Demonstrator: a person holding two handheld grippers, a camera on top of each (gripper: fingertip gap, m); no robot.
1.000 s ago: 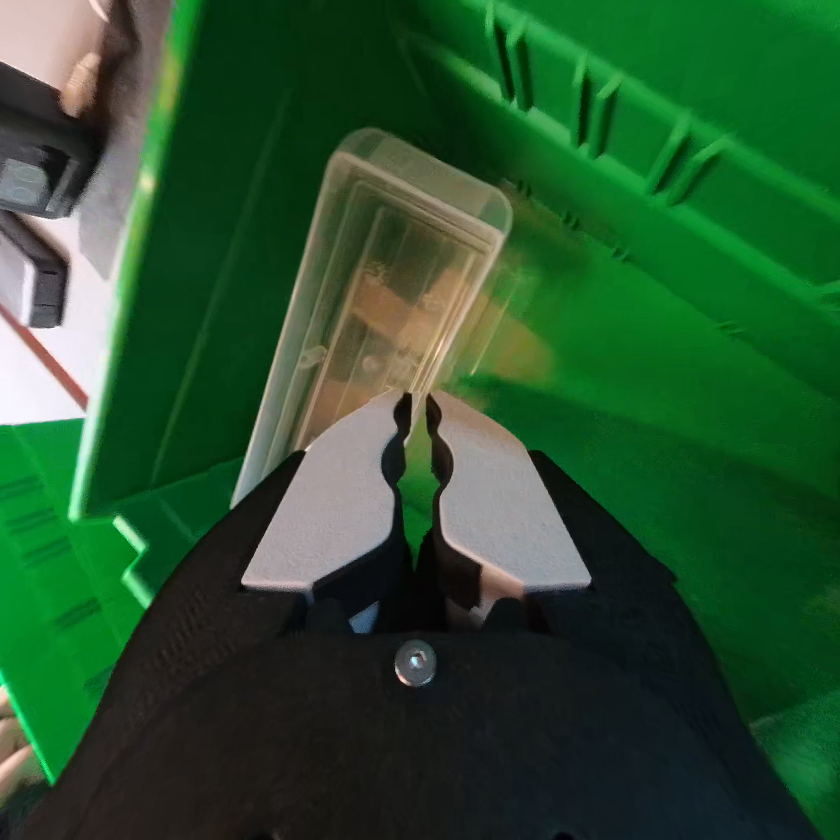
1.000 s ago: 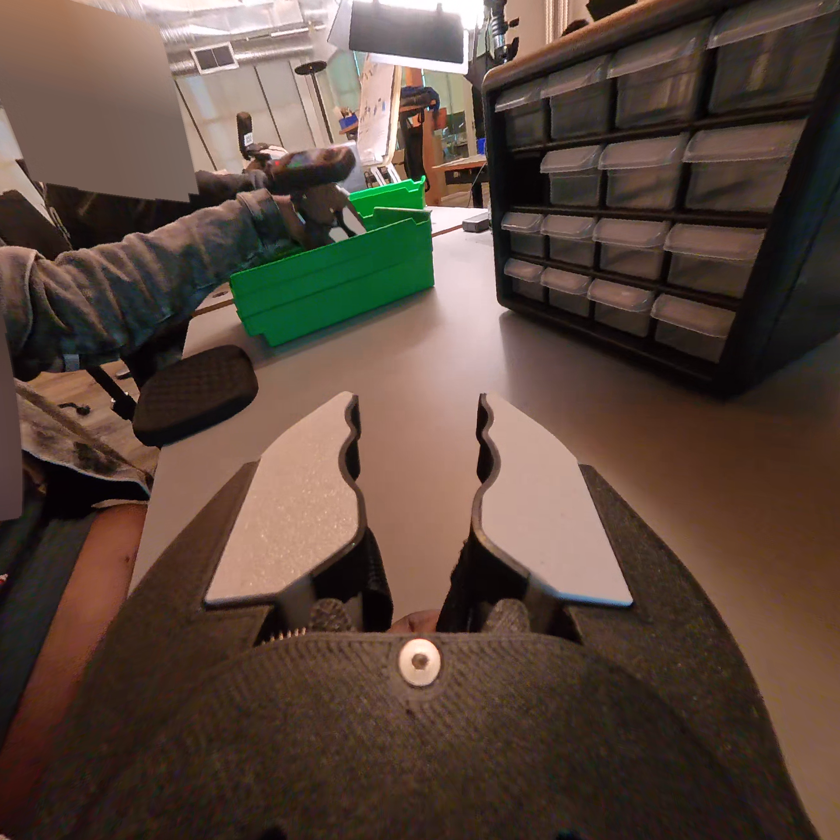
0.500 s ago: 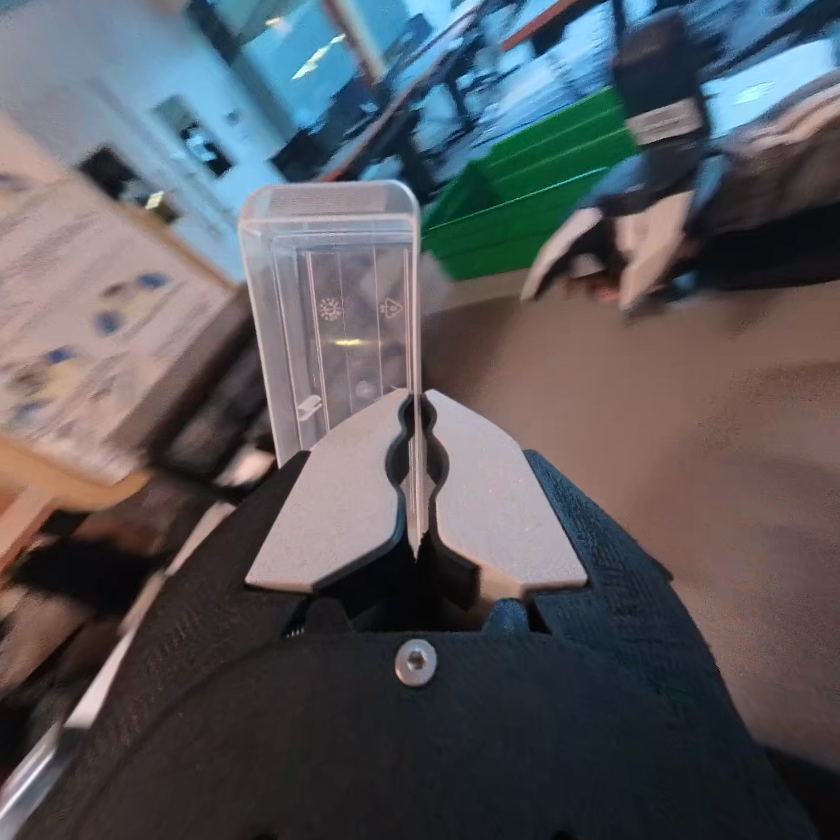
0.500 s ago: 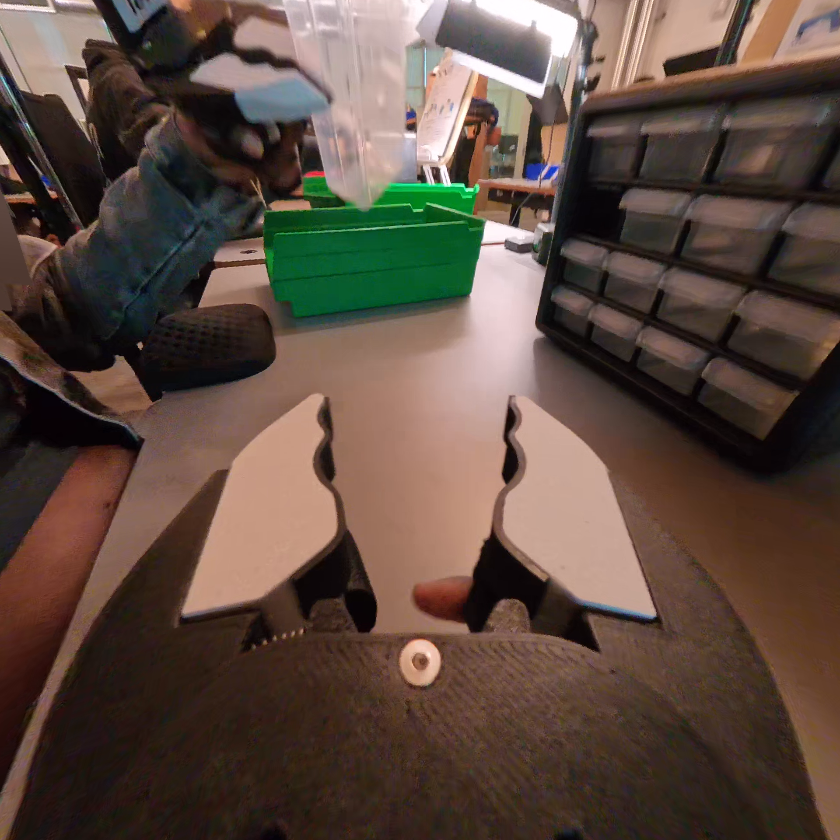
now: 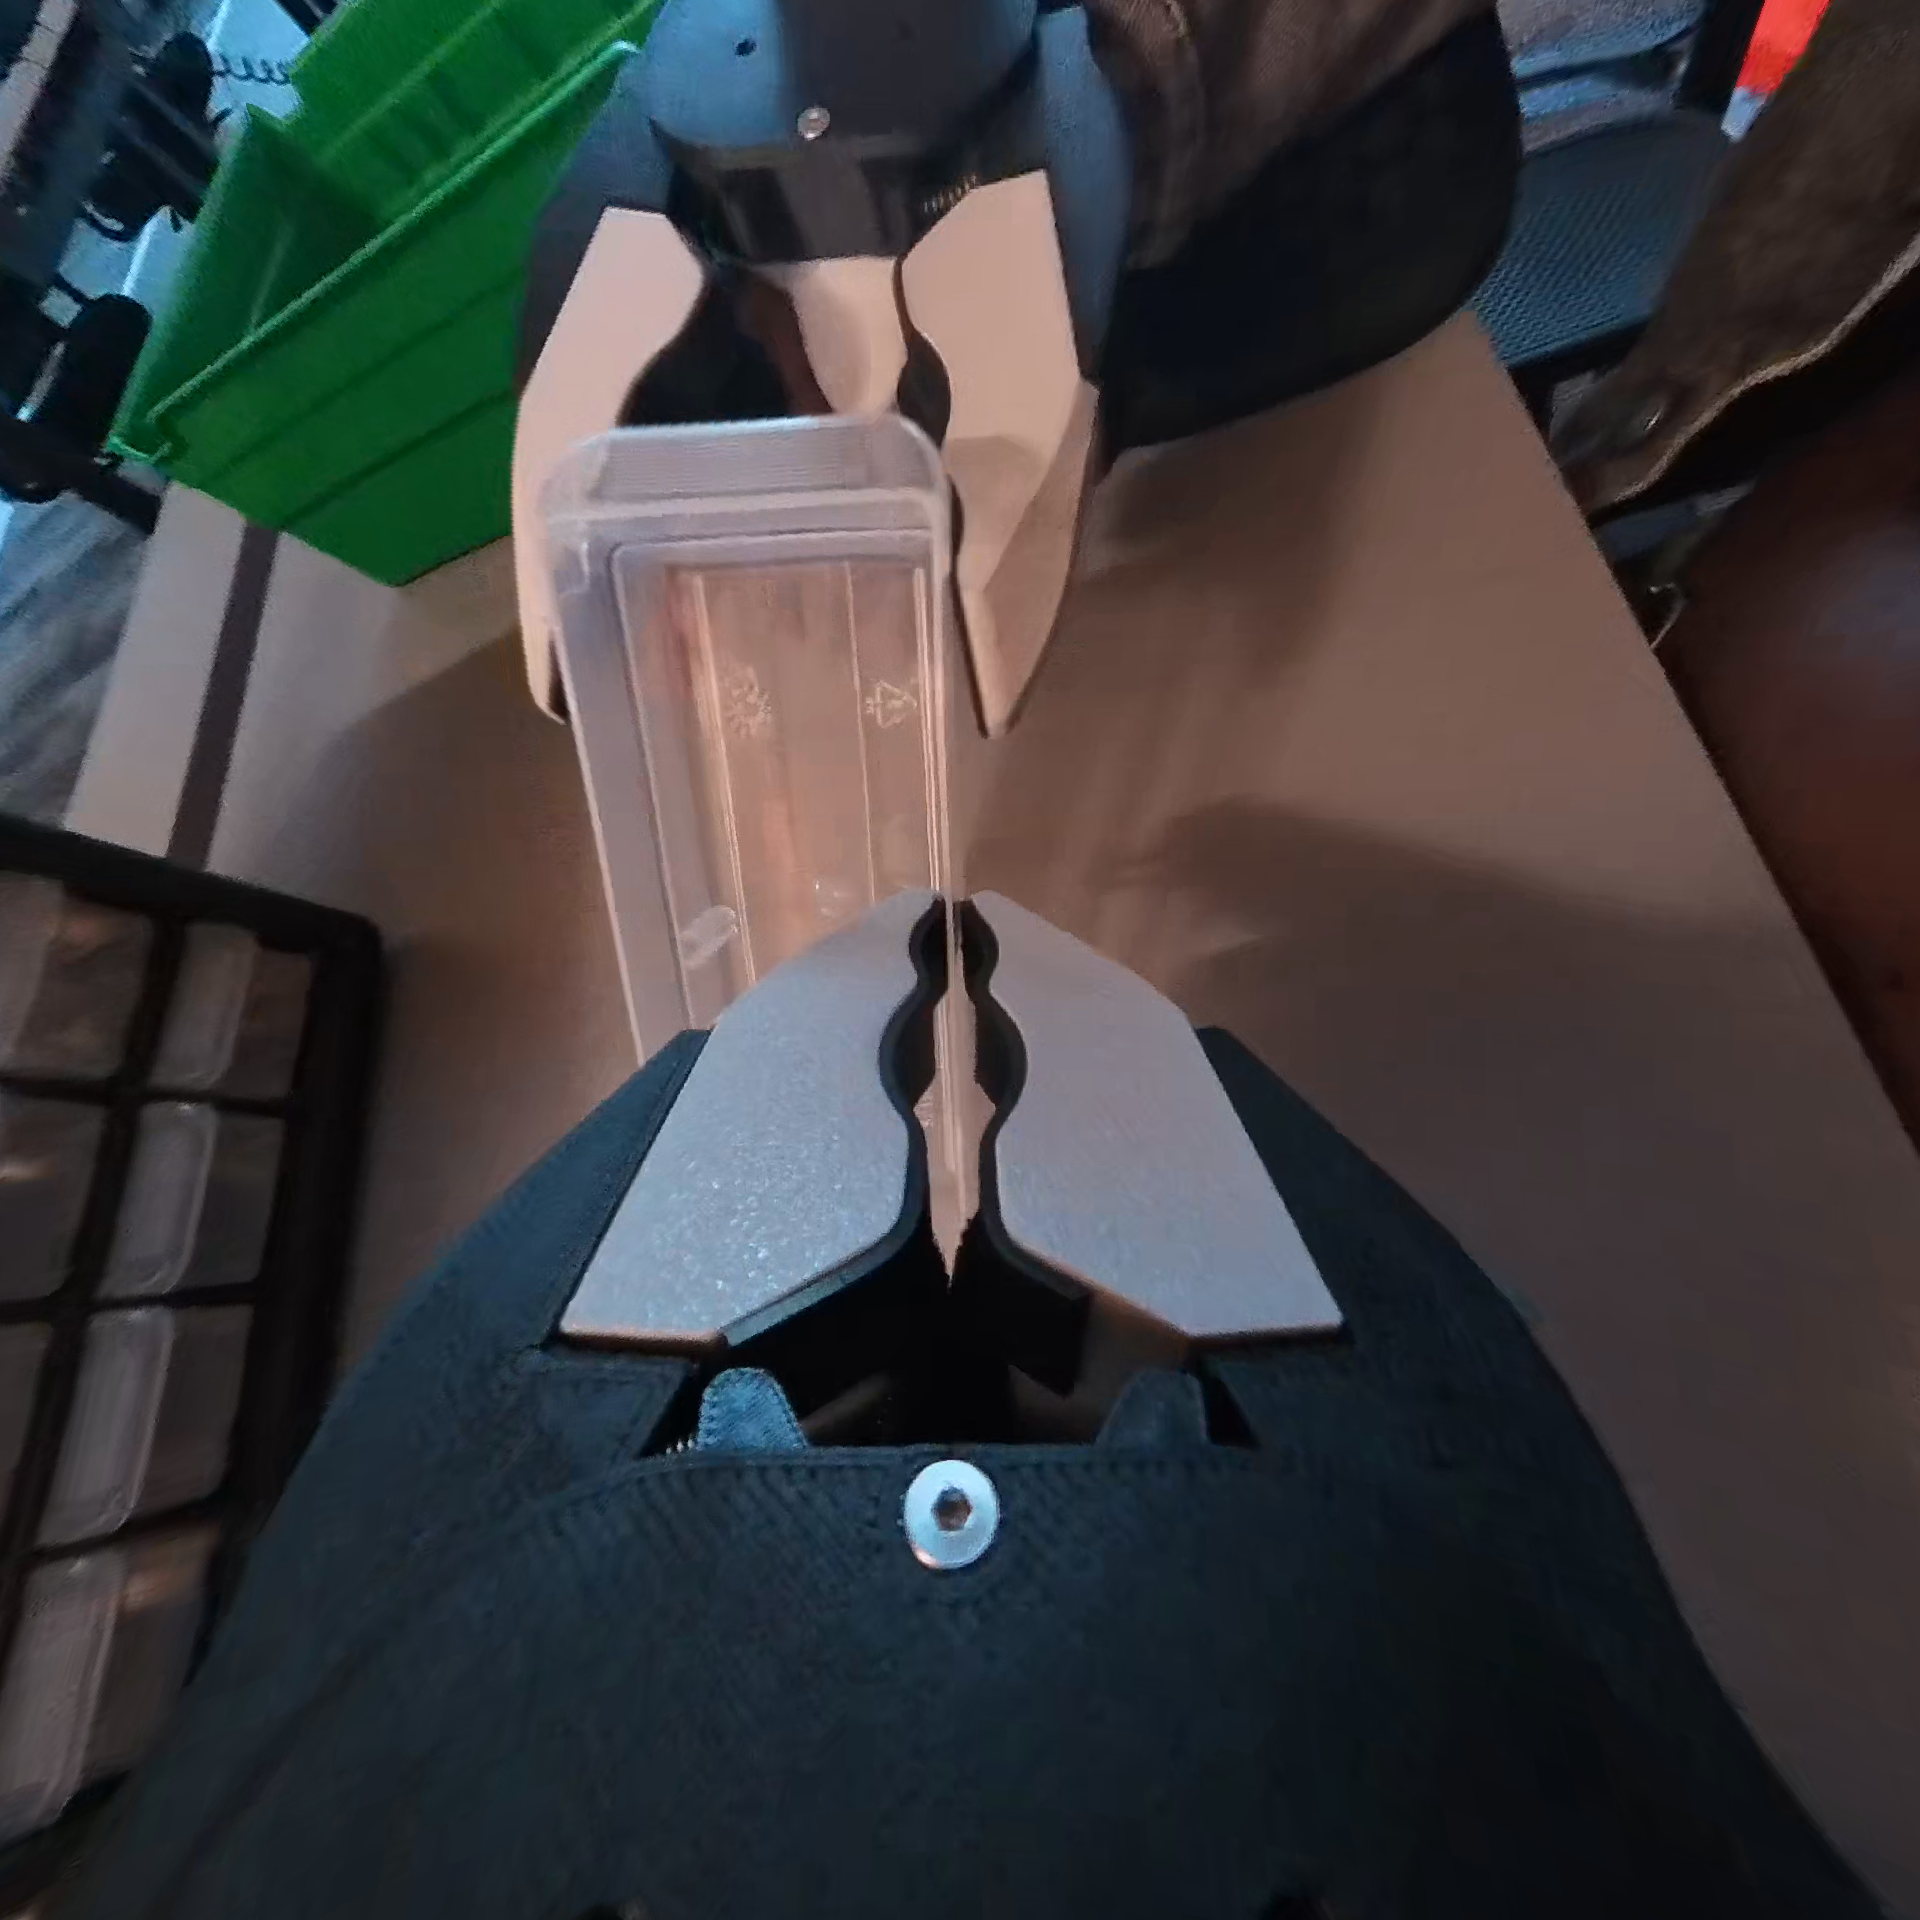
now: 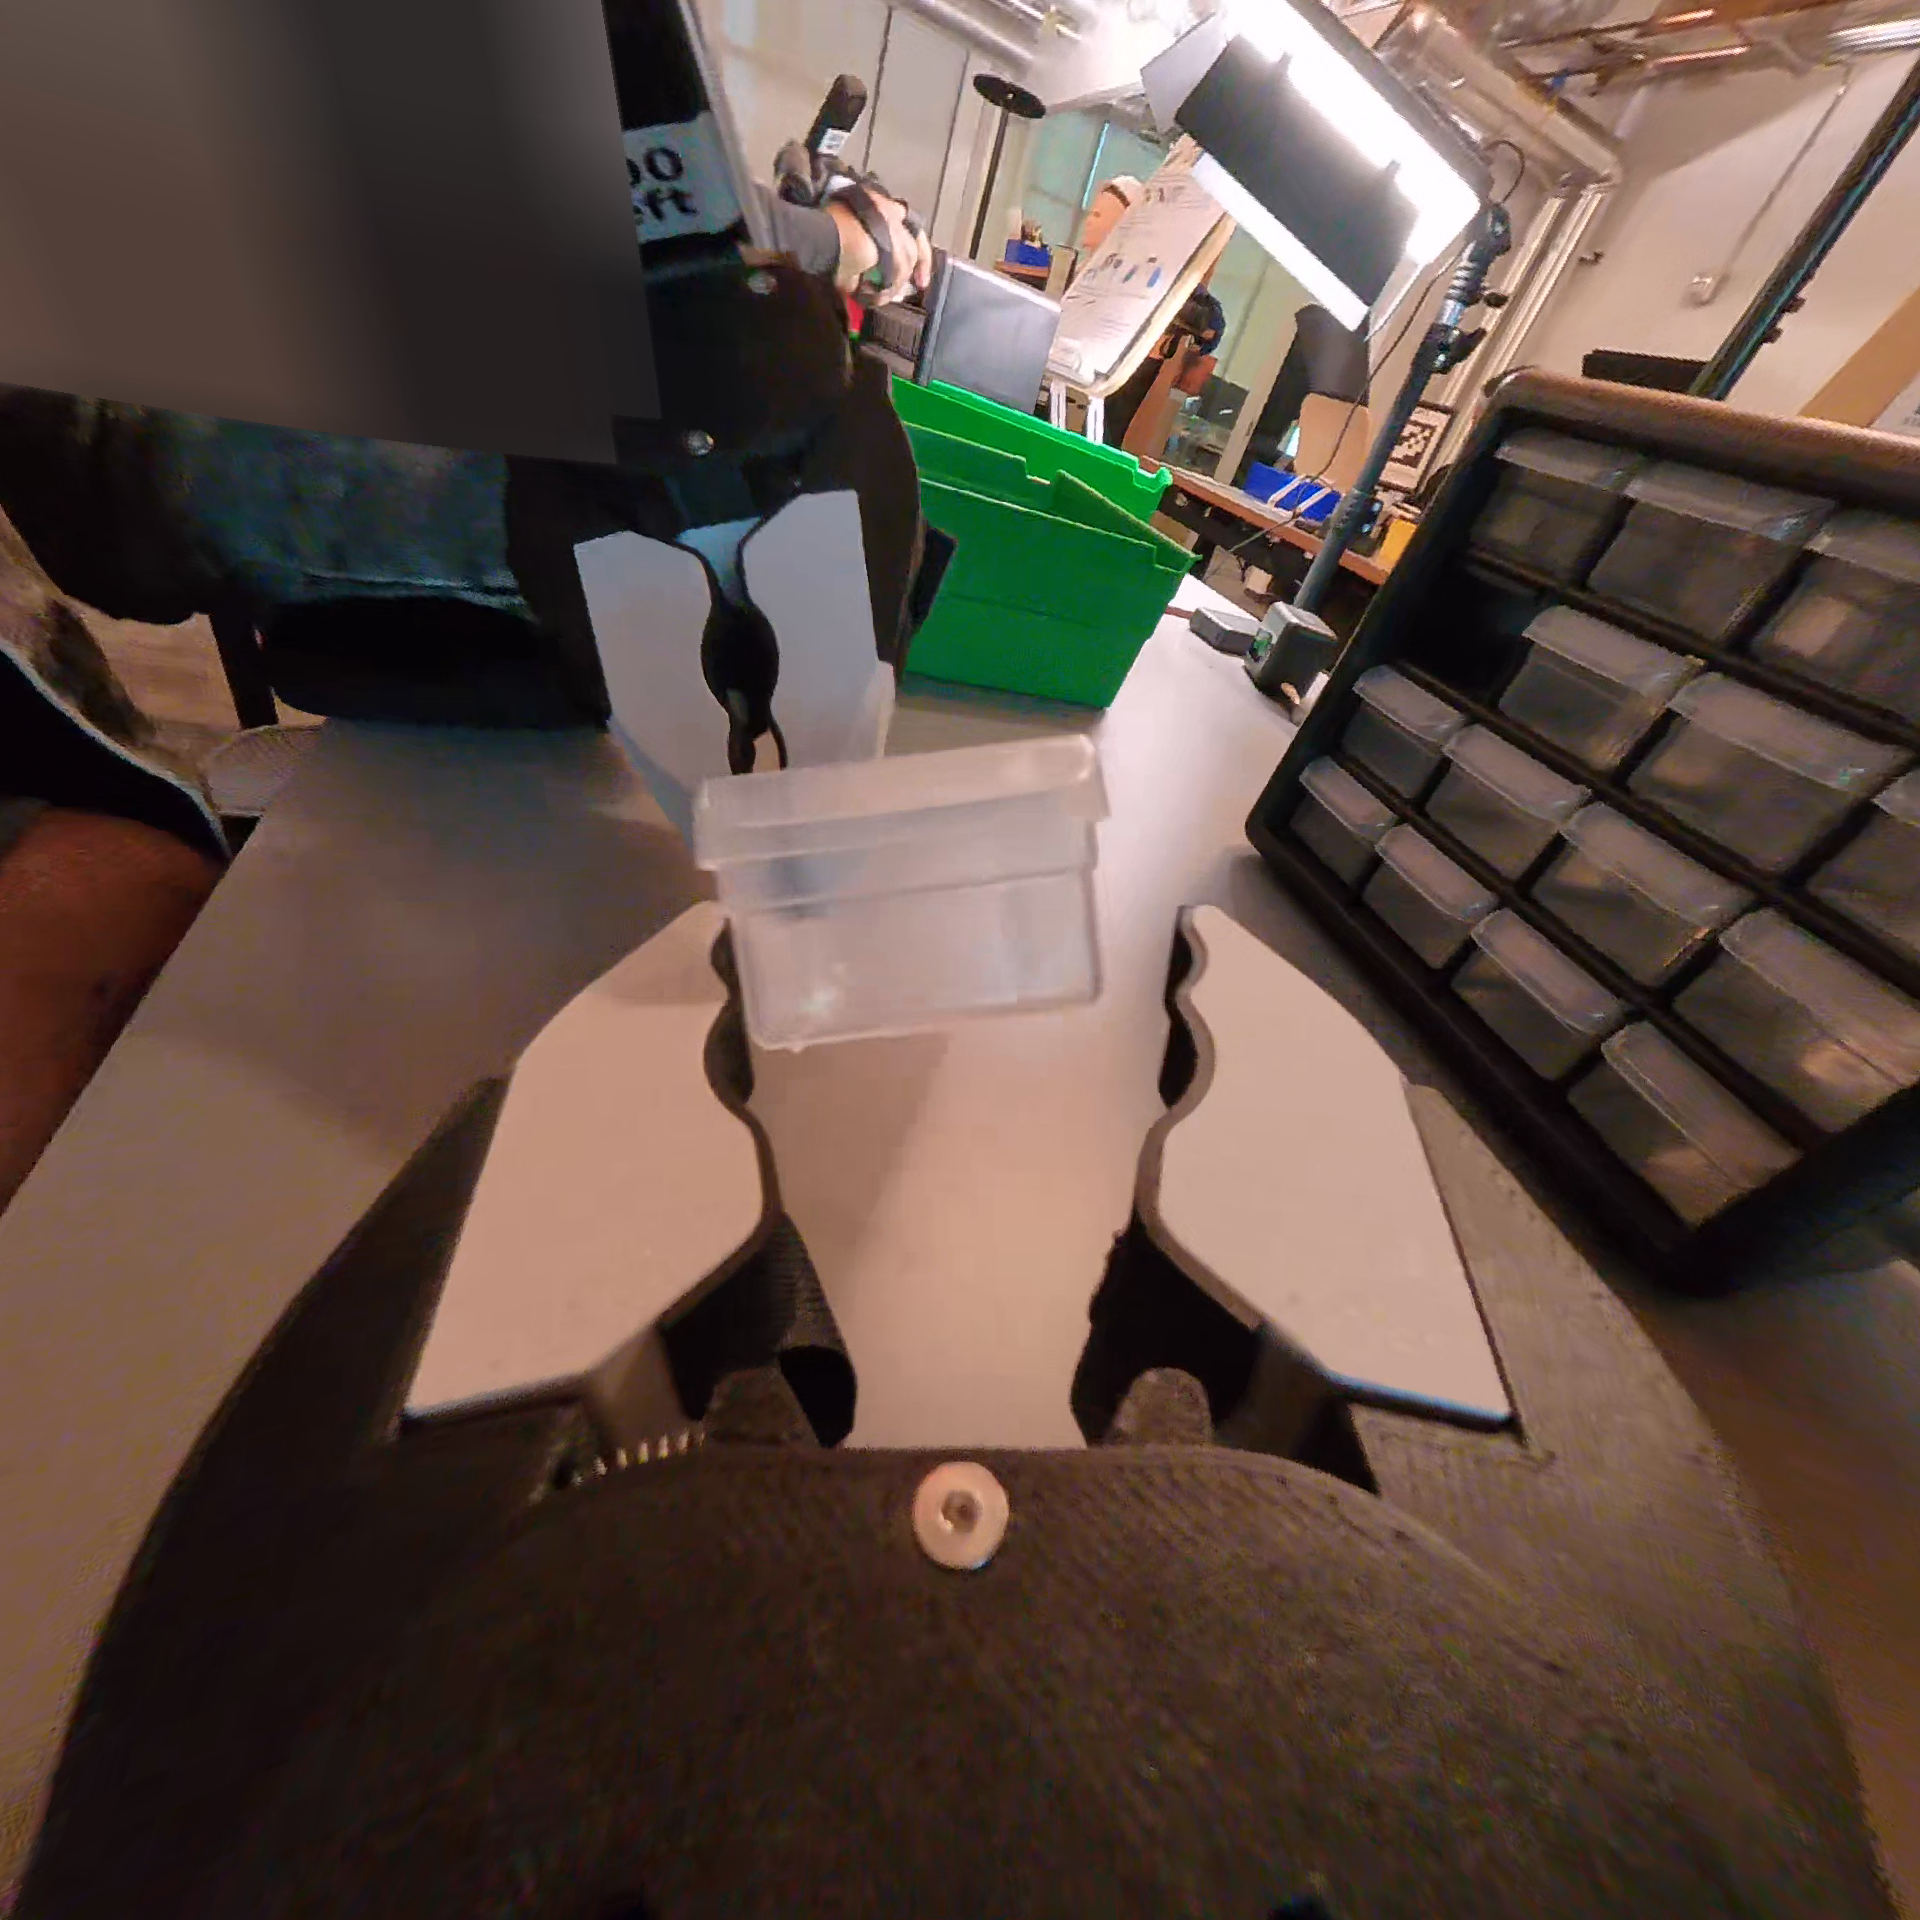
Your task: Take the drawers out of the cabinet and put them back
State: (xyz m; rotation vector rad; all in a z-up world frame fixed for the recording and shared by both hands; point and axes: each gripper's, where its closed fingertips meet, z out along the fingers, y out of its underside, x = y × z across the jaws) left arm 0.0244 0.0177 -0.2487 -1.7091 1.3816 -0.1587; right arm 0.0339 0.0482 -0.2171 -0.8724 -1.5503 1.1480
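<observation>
My left gripper point(image 5: 948, 914) is shut on the side wall of a clear plastic drawer point(image 5: 769, 707) and holds it above the table, pointing at my right gripper. In the right wrist view the drawer point(image 6: 904, 904) hangs at the tips of my right gripper point(image 6: 951, 925), which is open and empty, with a finger on each side of the drawer's end. The left gripper point(image 6: 753, 748) shows behind the drawer. The black cabinet point(image 6: 1662, 831) of clear drawers stands on the right; it also shows in the left wrist view point(image 5: 125, 1143).
A green bin point(image 6: 1029, 592) sits at the far side of the grey table point(image 6: 364, 935); it also shows in the left wrist view point(image 5: 343, 343). A person's sleeve and arm are on the left. A light panel on a stand is behind the cabinet.
My left gripper has lifted the clear drawer out of the green bin and swung it across the table to the right gripper. The right gripper has opened wider around the drawer's end.
</observation>
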